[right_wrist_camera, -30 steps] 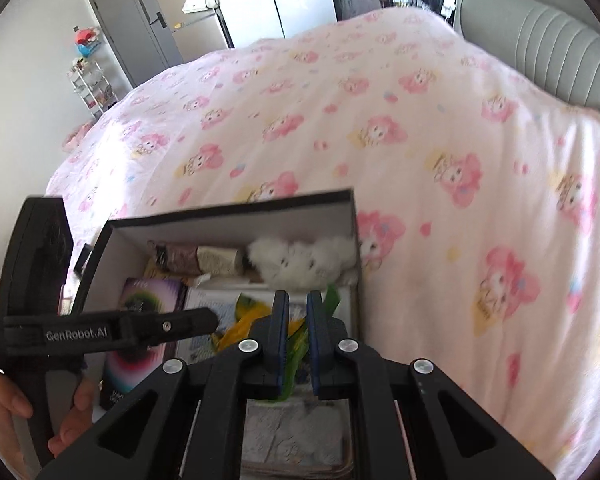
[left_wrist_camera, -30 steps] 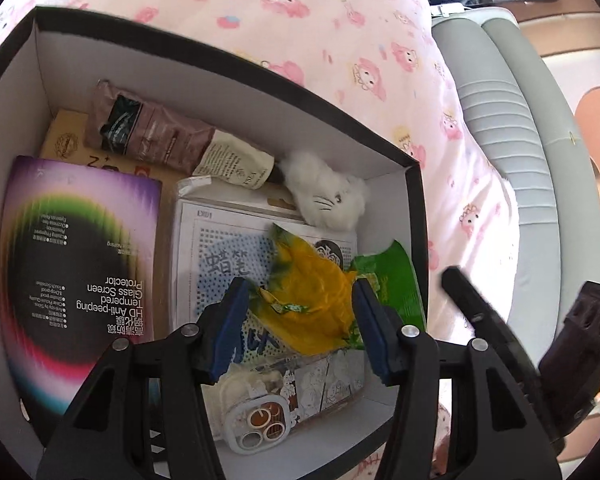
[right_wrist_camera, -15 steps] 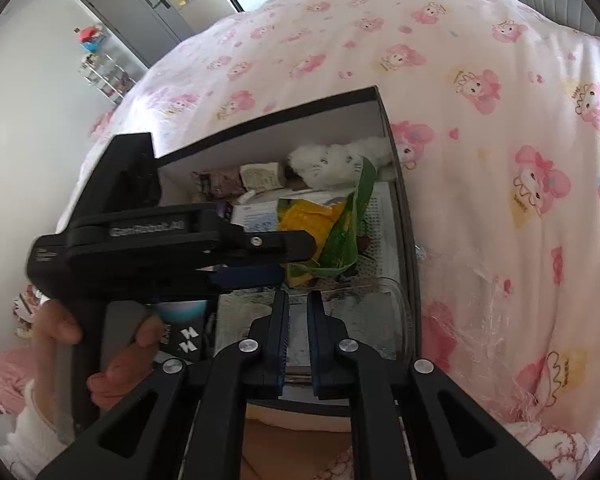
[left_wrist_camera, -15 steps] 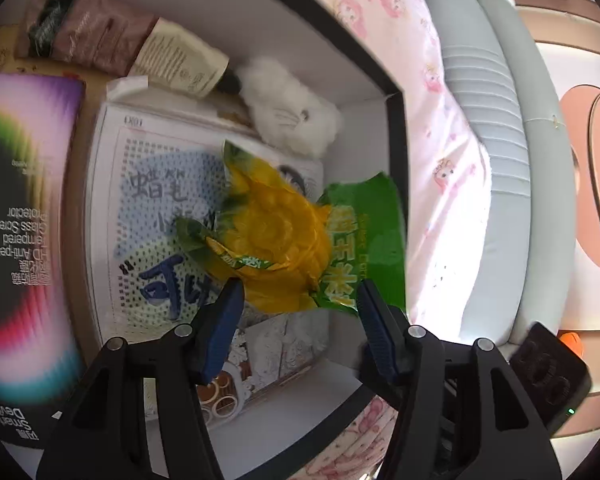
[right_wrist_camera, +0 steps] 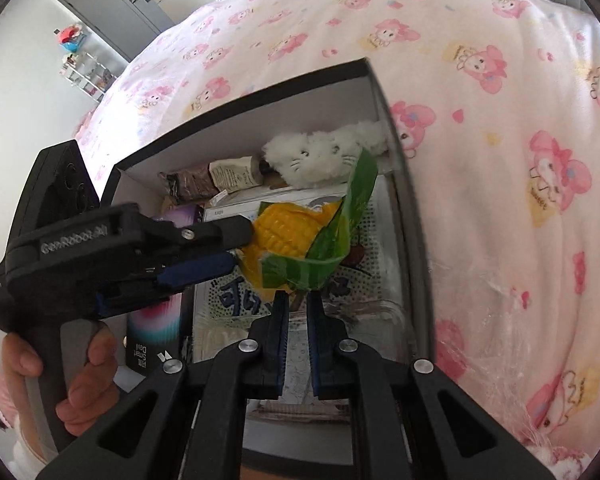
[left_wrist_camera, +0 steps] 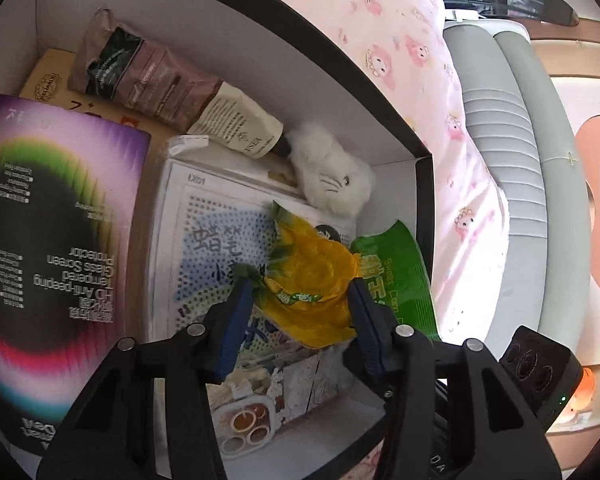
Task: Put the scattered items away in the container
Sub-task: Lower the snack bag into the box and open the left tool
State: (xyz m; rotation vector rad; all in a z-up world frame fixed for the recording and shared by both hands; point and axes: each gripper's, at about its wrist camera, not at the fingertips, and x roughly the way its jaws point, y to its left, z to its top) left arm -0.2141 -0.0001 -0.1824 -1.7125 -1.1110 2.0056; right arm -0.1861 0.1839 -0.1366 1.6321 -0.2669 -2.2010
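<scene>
Your left gripper [left_wrist_camera: 300, 300] has the yellow-and-green sweet corn packet [left_wrist_camera: 312, 280] between its blue pads, and the jaws are closing on it; the pads sit right at the packet's crumpled sides, though you cannot tell whether they press it yet. Your right gripper [right_wrist_camera: 296, 312] is pinched almost fully together with nothing between its fingers, its tips just below the packet's green edge [right_wrist_camera: 300, 272]. Seen from the right wrist, your left hand [right_wrist_camera: 80, 376] wraps the other tool's handle at the left. The packet hangs over the open black-rimmed box [left_wrist_camera: 424, 184], above a white dotted sheet with blue lettering [left_wrist_camera: 204, 248] that lies flat on the bottom. Beside that sheet, to the left, lies the tempered glass screen protector pack [left_wrist_camera: 56, 236] with its rainbow ring. Along the far wall rest a brown tube with a cream label [left_wrist_camera: 172, 92] and, touching its cap end, a fluffy white cat toy [left_wrist_camera: 336, 176] in the corner. The box stands on a pink cartoon-print bedspread [right_wrist_camera: 500, 120].
</scene>
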